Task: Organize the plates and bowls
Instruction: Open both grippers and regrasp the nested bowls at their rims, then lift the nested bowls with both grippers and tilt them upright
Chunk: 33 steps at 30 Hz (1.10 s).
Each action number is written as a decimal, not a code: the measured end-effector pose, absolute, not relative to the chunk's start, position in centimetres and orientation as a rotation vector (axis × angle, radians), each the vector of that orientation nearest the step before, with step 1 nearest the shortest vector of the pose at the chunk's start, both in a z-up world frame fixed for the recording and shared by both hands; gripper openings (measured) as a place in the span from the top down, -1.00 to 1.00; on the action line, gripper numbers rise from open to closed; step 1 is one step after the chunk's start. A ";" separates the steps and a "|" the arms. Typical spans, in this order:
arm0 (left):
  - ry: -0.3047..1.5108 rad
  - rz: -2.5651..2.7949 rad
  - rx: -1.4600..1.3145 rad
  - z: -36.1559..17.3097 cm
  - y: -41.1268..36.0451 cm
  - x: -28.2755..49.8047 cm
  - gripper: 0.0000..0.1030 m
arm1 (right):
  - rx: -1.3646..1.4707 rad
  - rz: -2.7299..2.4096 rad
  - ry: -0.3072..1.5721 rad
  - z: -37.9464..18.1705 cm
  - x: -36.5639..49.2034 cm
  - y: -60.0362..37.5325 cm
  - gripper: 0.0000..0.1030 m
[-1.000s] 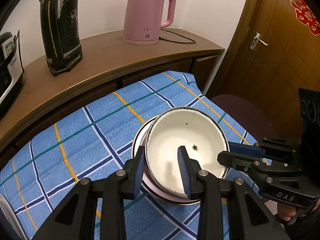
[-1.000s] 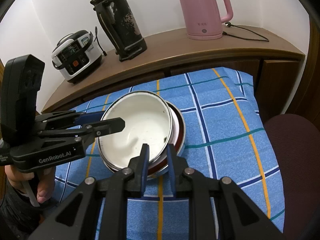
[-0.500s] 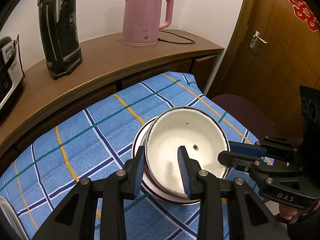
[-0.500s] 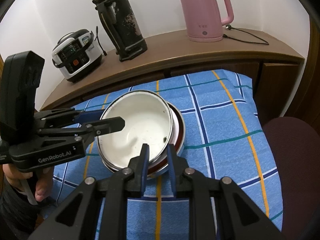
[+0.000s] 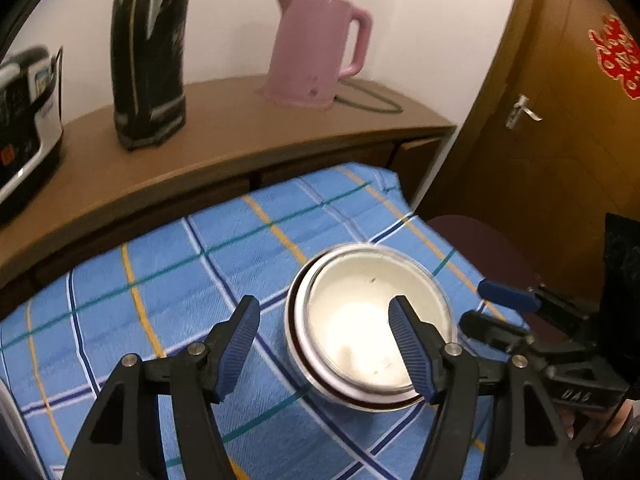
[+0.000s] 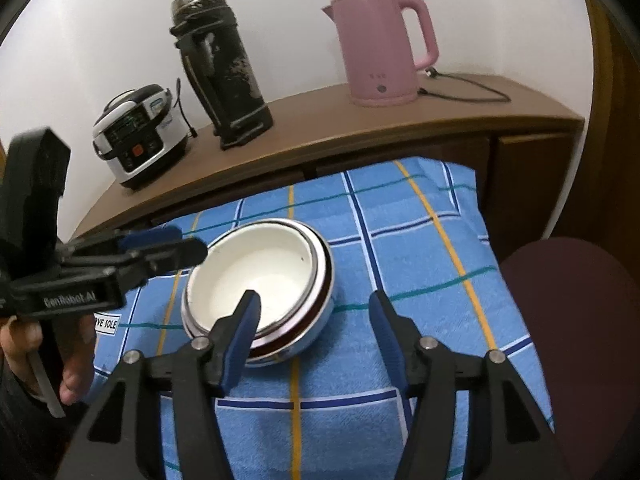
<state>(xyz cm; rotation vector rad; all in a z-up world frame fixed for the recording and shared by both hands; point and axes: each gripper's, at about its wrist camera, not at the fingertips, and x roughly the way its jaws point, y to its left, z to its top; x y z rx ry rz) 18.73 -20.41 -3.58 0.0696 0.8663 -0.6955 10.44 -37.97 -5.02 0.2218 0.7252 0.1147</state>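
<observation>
A white enamel bowl (image 5: 372,320) sits nested in a stack of bowls with a dark red rim, on the blue checked cloth (image 5: 168,280). It also shows in the right wrist view (image 6: 252,280). My left gripper (image 5: 324,344) is open and empty, raised above the stack's left side. My right gripper (image 6: 314,320) is open and empty, raised over the stack's near right side. Each gripper shows in the other's view, the right one (image 5: 496,312) right of the stack and the left one (image 6: 168,244) left of it.
A wooden sideboard (image 6: 360,128) behind the cloth carries a pink kettle (image 6: 380,48), a black flask (image 6: 224,68) and a rice cooker (image 6: 140,128). A dark red chair seat (image 6: 572,320) is on the right. A wooden door (image 5: 560,120) stands beyond.
Both grippers have opened, let go of the bowl's rim and drawn back upward. The bowl now rests nested in the stack.
</observation>
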 end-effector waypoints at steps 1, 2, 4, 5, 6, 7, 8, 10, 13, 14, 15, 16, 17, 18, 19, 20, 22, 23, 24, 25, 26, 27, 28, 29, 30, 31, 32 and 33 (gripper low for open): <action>0.879 -0.688 0.069 -4.2 -20.4 18.8 -0.34 | 0.234 0.112 0.727 -5.3 10.6 -38.1 -0.11; 0.886 -0.685 0.063 -4.6 -20.3 18.9 -0.34 | 0.245 0.113 0.728 -5.5 10.6 -38.2 -0.11; 0.895 -0.679 0.046 -5.1 -20.1 18.9 -0.34 | 0.267 0.121 0.727 -5.9 10.8 -38.2 -0.11; 0.897 -0.679 0.041 -5.2 -20.0 18.9 -0.34 | 0.271 0.123 0.729 -6.0 10.8 -38.1 -0.11; 0.898 -0.679 0.036 -5.3 -20.0 18.8 -0.34 | 0.275 0.128 0.729 -6.1 10.9 -37.9 -0.11; 0.899 -0.680 0.032 -5.3 -20.0 18.8 -0.34 | 0.281 0.132 0.727 -6.2 11.0 -37.9 -0.11; 0.900 -0.681 0.029 -5.5 -20.0 18.8 -0.34 | 0.288 0.132 0.725 -6.3 11.0 -37.8 -0.11; 0.906 -0.685 0.022 -5.8 -20.1 18.7 -0.34 | 0.299 0.135 0.724 -6.5 11.2 -37.6 -0.11; 0.927 -0.695 0.016 -6.2 -20.4 18.7 -0.34 | 0.324 0.140 0.735 -6.9 11.6 -37.5 -0.11; 0.933 -0.698 0.013 -6.4 -20.5 18.7 -0.34 | 0.332 0.144 0.738 -7.1 11.7 -37.5 -0.11; 0.942 -0.702 0.011 -6.6 -20.6 18.7 -0.34 | 0.340 0.148 0.744 -7.3 11.8 -37.4 -0.06; 0.950 -0.709 0.008 -6.8 -20.7 18.7 -0.34 | 0.346 0.152 0.748 -7.4 11.9 -37.3 0.02; 0.958 -0.715 0.002 -7.0 -20.8 18.6 -0.34 | 0.342 0.143 0.745 -7.5 12.0 -37.2 0.03; 0.966 -0.720 -0.005 -7.2 -21.0 18.6 -0.30 | 0.331 0.135 0.742 -7.4 12.1 -36.9 0.07; 0.967 -0.706 0.001 -7.3 -21.1 18.5 -0.24 | 0.319 0.125 0.741 -7.5 12.3 -36.7 0.11; 0.949 -0.675 0.023 -7.3 -21.4 18.3 -0.21 | 0.310 0.118 0.740 -7.5 12.5 -36.6 0.14; 0.934 -0.642 0.041 -7.2 -21.6 18.2 -0.20 | 0.311 0.111 0.738 -7.7 12.8 -36.6 0.24; 0.934 -0.631 0.039 -7.2 -21.5 18.3 -0.14 | 0.308 0.103 0.736 -7.6 12.8 -36.6 0.28; 0.936 -0.618 0.035 -7.2 -21.3 18.3 -0.11 | 0.316 0.106 0.736 -7.6 12.9 -36.6 0.35; 0.939 -0.611 0.031 -7.2 -21.1 18.4 -0.10 | 0.328 0.115 0.740 -7.6 12.9 -36.7 0.36; 0.942 -0.601 0.020 -7.0 -20.8 18.5 -0.10 | 0.333 0.126 0.750 -7.6 13.0 -36.6 0.36; 0.938 -0.591 0.015 -6.9 -20.6 18.5 -0.10 | 0.327 0.131 0.755 -7.6 13.1 -36.4 0.36; 0.928 -0.580 0.019 -6.6 -20.4 18.4 -0.10 | 0.320 0.134 0.755 -7.5 13.2 -36.2 0.36; 0.915 -0.566 0.027 -6.3 -20.3 18.3 -0.10 | 0.315 0.138 0.756 -7.4 13.3 -35.9 0.36; 0.910 -0.552 0.033 -6.1 -20.2 18.2 -0.10 | 0.314 0.142 0.758 -7.3 13.5 -35.8 0.36; 0.913 -0.543 0.031 -6.0 -19.9 18.1 -0.10 | 0.314 0.145 0.757 -7.2 13.6 -35.7 0.38; 0.921 -0.540 0.022 -6.1 -19.7 18.2 -0.10 | 0.315 0.147 0.755 -7.0 13.7 -35.6 0.40; 0.939 -0.542 0.003 -6.2 -19.4 18.4 -0.10 | 0.316 0.152 0.752 -6.7 13.8 -35.6 0.40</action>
